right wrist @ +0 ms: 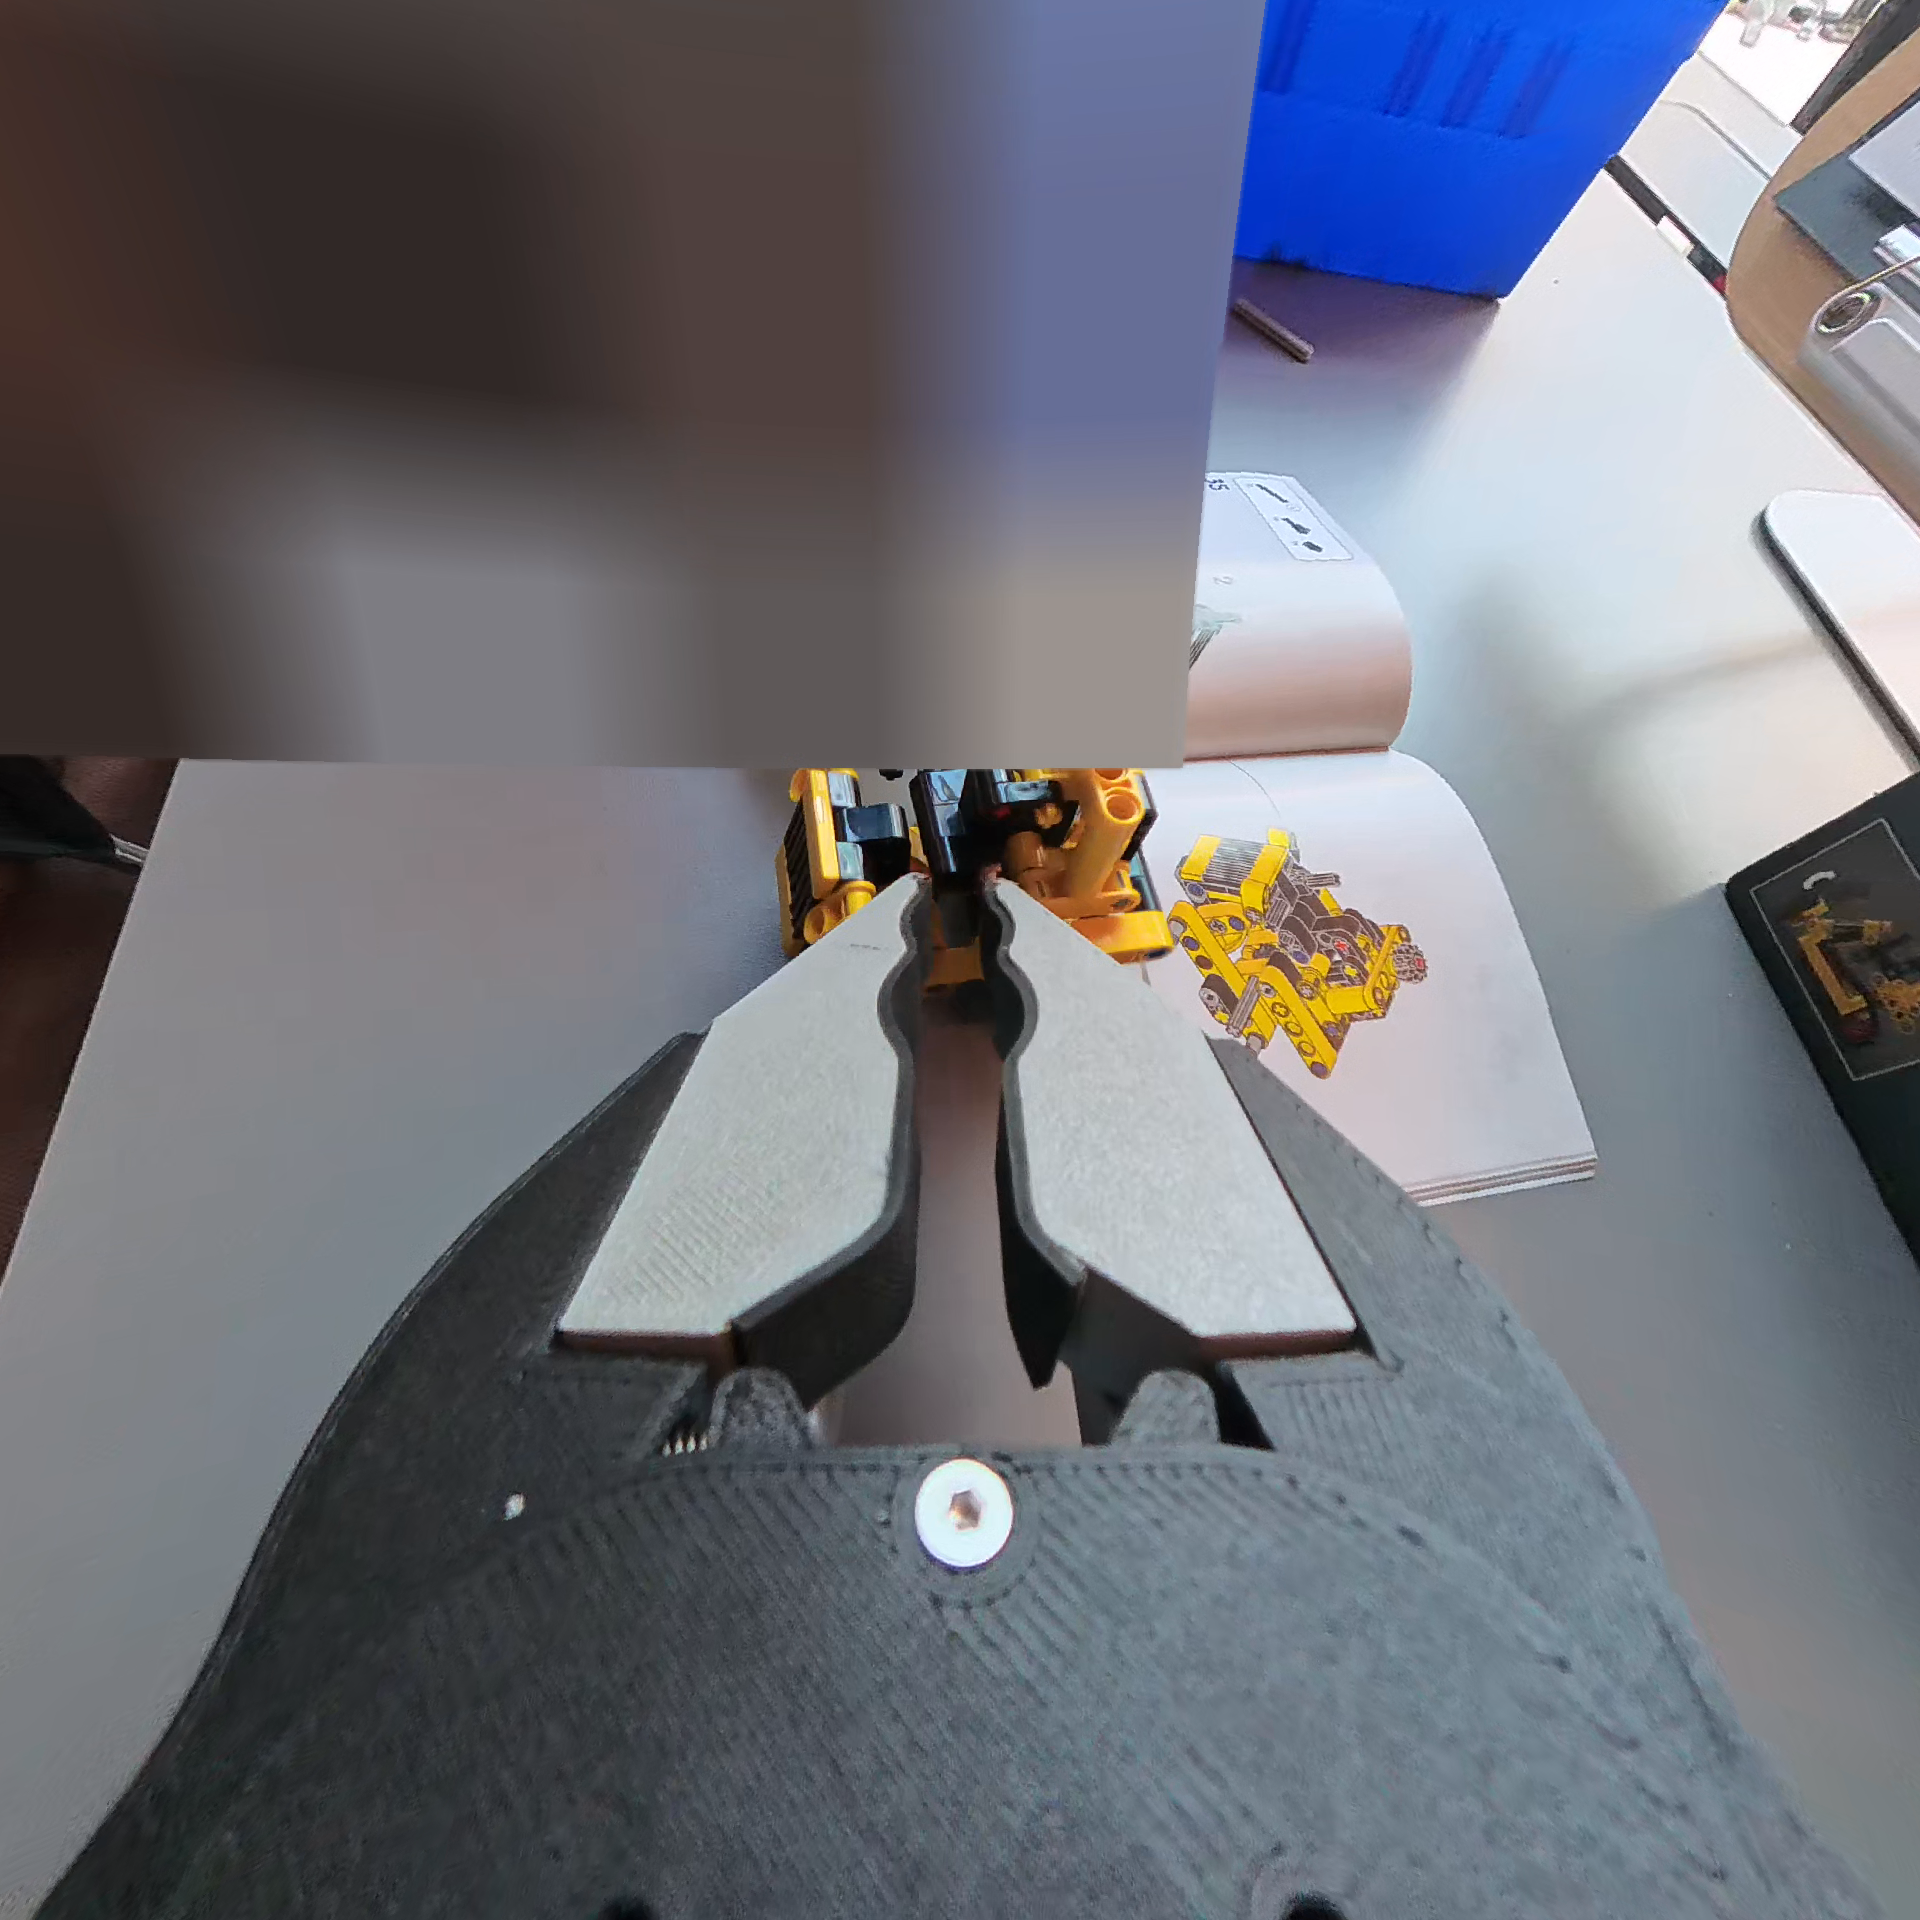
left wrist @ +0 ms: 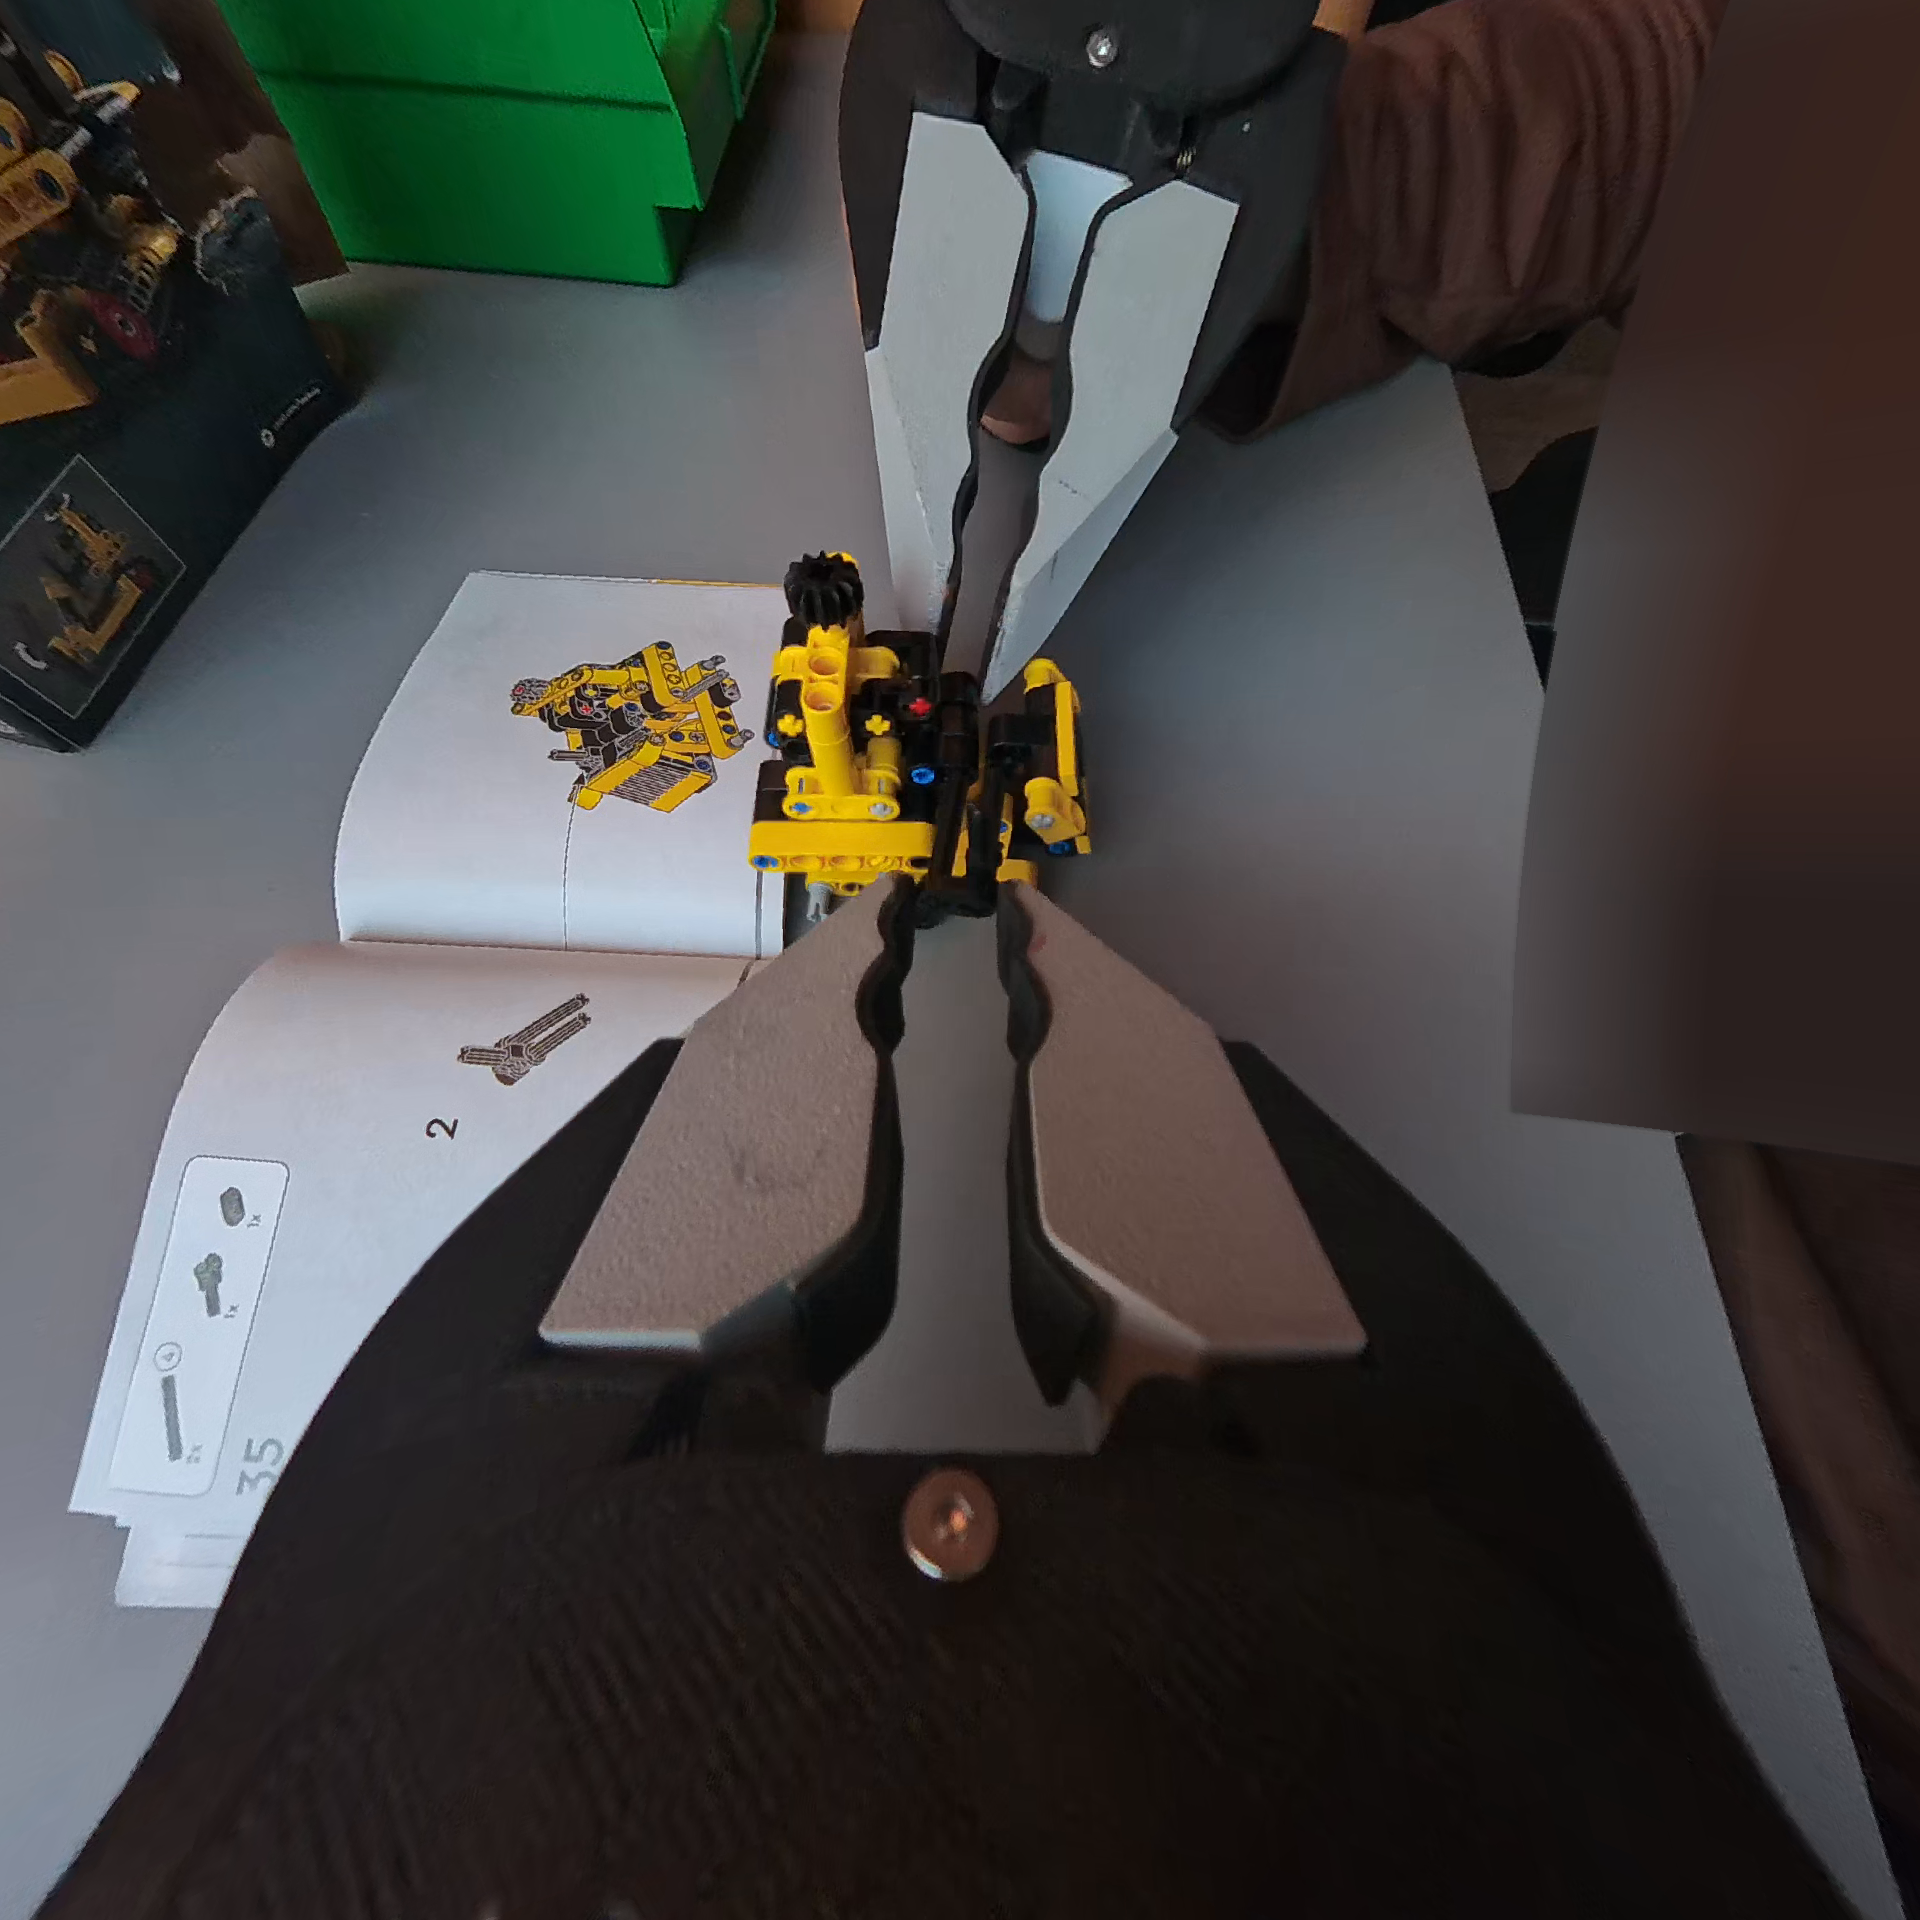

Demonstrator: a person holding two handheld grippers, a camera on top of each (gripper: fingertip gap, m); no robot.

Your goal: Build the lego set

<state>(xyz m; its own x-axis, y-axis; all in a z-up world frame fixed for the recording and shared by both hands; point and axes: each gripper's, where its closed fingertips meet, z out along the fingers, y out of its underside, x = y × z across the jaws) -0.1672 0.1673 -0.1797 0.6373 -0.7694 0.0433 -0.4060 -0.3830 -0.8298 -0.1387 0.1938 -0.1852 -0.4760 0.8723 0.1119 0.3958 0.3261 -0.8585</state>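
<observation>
A small yellow and black lego model (left wrist: 831,748) stands on the grey table (left wrist: 520,436) next to the open instruction booklet (left wrist: 499,831). My left gripper (left wrist: 956,891) comes from the near side and is shut on the black parts at the model's near end. My right gripper (left wrist: 966,665) comes from the far side and is shut on a black part on top of the model. In the right wrist view my right gripper (right wrist: 956,883) pinches the model (right wrist: 1101,883) at its middle. A blurred patch hides the model's far side and the left gripper there.
The set's dark box (left wrist: 125,416) stands at the left and a green box (left wrist: 499,135) at the back. A blue bin (right wrist: 1455,125) and a thin dark stick (right wrist: 1273,330) lie beyond the booklet (right wrist: 1351,987). The table's edge (left wrist: 1496,582) runs close on the right, by a brown sleeve (left wrist: 1507,208). Across from one pair of fingers to the other is roughly 5 cm.
</observation>
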